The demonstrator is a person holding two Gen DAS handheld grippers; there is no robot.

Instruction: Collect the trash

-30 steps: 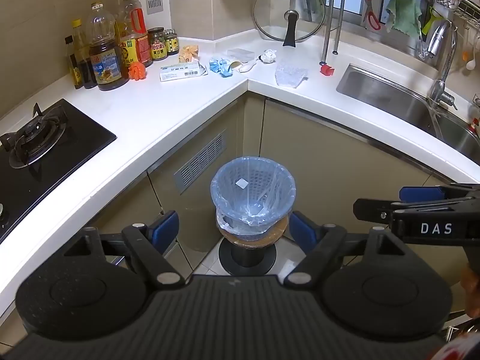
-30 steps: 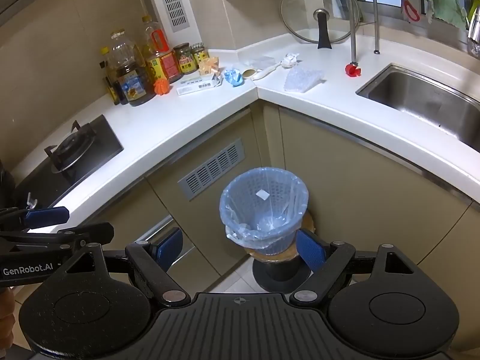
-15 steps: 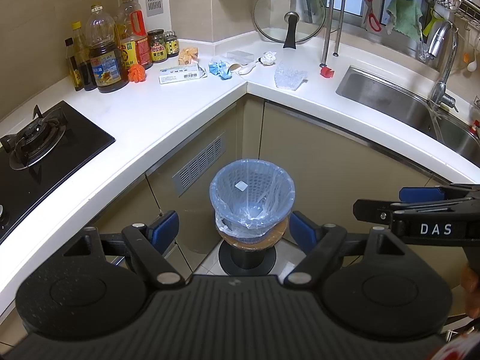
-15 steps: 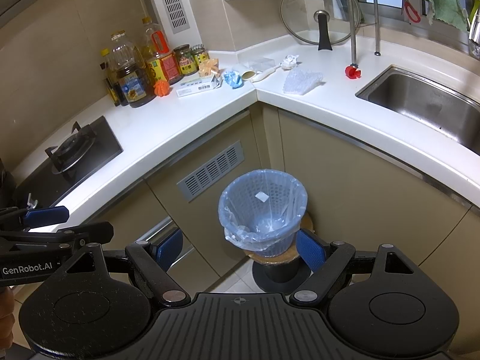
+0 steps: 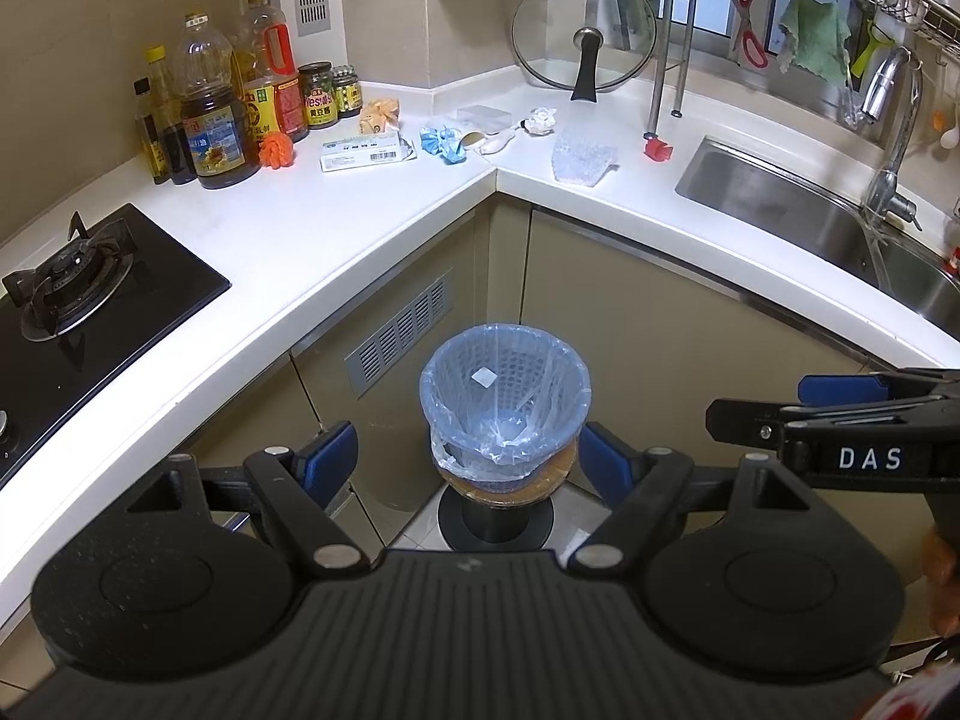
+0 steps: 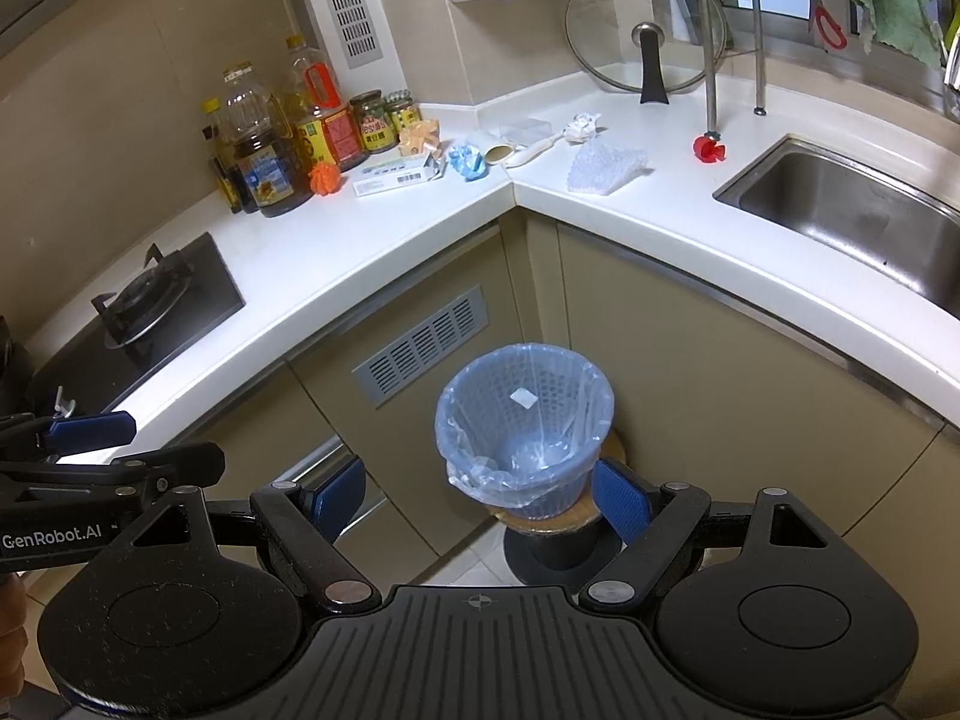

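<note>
Trash waits far from us, up on the white countertop (image 5: pixel 282 240), while we hold both tools low over the floor. Our left gripper (image 5: pixel 462 456) has its blue pads spread wide with nothing between them. Our right gripper (image 6: pixel 480 498) is spread wide too and holds nothing. In the left view the right gripper pokes in from the right edge.

Just past the pads sits the round basket bin with a thin blue plastic bag (image 5: pixel 504 396) inside it. It rests on a small round wooden stool with a black foot (image 6: pixel 555 540), on the floor tiles in front of the beige cupboards. A small white scrap (image 6: pixel 524 398) sticks to the inside of the bag.

Higher up, the countertop bends around a corner. The black gas stove (image 5: pixel 72 294) sits at its left end and the shiny metal sink (image 6: pixel 852 216) is set in at its right end.

Near the back corner of the countertop lies the trash: a flat white cardboard box (image 5: pixel 367 151), a crumpled blue wad (image 5: pixel 443 142), a clear bubbly plastic sheet (image 5: pixel 582 157), a crumpled white paper ball (image 5: pixel 540 119), a little orange ball (image 5: pixel 277 150) and a small red plastic piece (image 5: pixel 657 149).

Behind them, tall oil and sauce bottles (image 5: pixel 210 120) stand by the wall, and a round glass pot lid (image 5: pixel 585 30) leans upright in the corner.
</note>
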